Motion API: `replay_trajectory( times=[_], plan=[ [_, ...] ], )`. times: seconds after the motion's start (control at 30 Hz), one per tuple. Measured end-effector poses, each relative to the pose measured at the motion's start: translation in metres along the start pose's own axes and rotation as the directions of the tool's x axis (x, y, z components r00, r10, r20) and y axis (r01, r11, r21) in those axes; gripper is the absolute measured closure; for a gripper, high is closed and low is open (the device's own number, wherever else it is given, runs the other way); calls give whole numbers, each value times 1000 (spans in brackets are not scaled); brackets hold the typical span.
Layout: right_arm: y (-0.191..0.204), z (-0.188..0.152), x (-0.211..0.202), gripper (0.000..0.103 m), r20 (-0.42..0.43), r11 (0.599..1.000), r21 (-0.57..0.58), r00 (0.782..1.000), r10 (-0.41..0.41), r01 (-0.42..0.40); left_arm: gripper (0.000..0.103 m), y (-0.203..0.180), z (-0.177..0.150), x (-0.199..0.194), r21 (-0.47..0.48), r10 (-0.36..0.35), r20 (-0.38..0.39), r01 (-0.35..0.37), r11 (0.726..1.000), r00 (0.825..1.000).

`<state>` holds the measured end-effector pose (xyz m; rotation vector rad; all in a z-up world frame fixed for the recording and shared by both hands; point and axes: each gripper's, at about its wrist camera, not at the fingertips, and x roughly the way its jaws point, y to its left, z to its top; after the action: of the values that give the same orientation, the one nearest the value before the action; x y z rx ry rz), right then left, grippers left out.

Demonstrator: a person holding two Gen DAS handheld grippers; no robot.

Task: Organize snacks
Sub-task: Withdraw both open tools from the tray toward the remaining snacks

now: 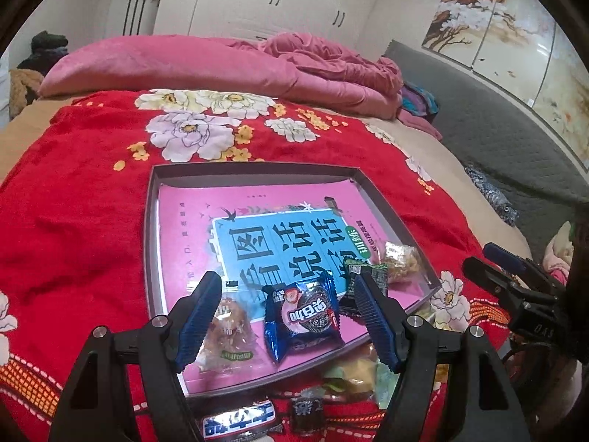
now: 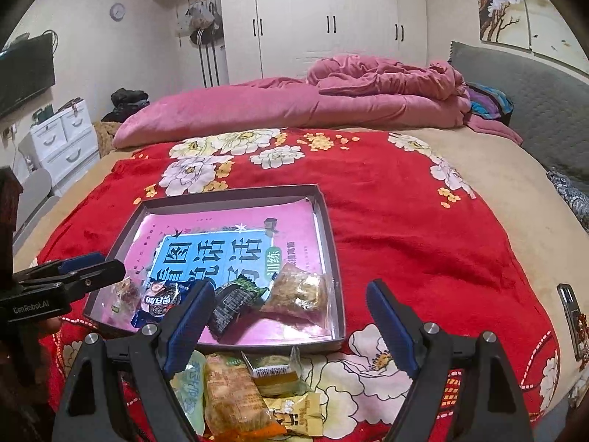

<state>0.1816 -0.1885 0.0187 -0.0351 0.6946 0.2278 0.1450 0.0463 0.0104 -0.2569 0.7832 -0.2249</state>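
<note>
A shallow grey box (image 1: 149,243) (image 2: 333,243) with a pink and blue printed liner lies on the red floral blanket. Inside along its near edge lie a clear-wrapped pastry (image 1: 230,331) (image 2: 125,289), a blue cookie pack (image 1: 303,316) (image 2: 158,304), a dark green pack (image 1: 371,274) (image 2: 235,304) and a clear crispy snack pack (image 1: 401,261) (image 2: 300,293). My left gripper (image 1: 291,320) is open over the blue cookie pack, holding nothing. My right gripper (image 2: 291,322) is open and empty above the box's near edge. Loose snacks (image 2: 239,394) (image 1: 349,377) lie on the blanket before the box.
A silver-blue wrapped candy (image 1: 239,421) and a dark small pack (image 1: 305,414) lie in front of the box. A pink duvet (image 2: 331,103) lies heaped at the far side of the bed. A phone (image 2: 570,316) lies at the blanket's right edge. A grey headboard (image 2: 533,110) is on the right.
</note>
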Motion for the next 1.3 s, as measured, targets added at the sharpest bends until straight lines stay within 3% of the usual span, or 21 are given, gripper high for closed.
replay_trajectory(
  times=[0.4, 0.7, 1.3],
  plan=[
    [-7, 3, -20, 19, 31, 1000, 23, 1000, -4, 3, 27, -3, -6, -14, 9, -9, 27, 9, 1000, 1000],
    [-5, 2, -32, 18, 51, 998, 36, 997, 49, -51, 26, -7, -13, -28, 21, -35, 45, 34, 999, 998],
    [-4, -7, -46, 16, 52, 995, 38, 995, 85, -87, 26, -29, -35, -29, 67, -57, -3, 57, 996, 998]
  ],
)
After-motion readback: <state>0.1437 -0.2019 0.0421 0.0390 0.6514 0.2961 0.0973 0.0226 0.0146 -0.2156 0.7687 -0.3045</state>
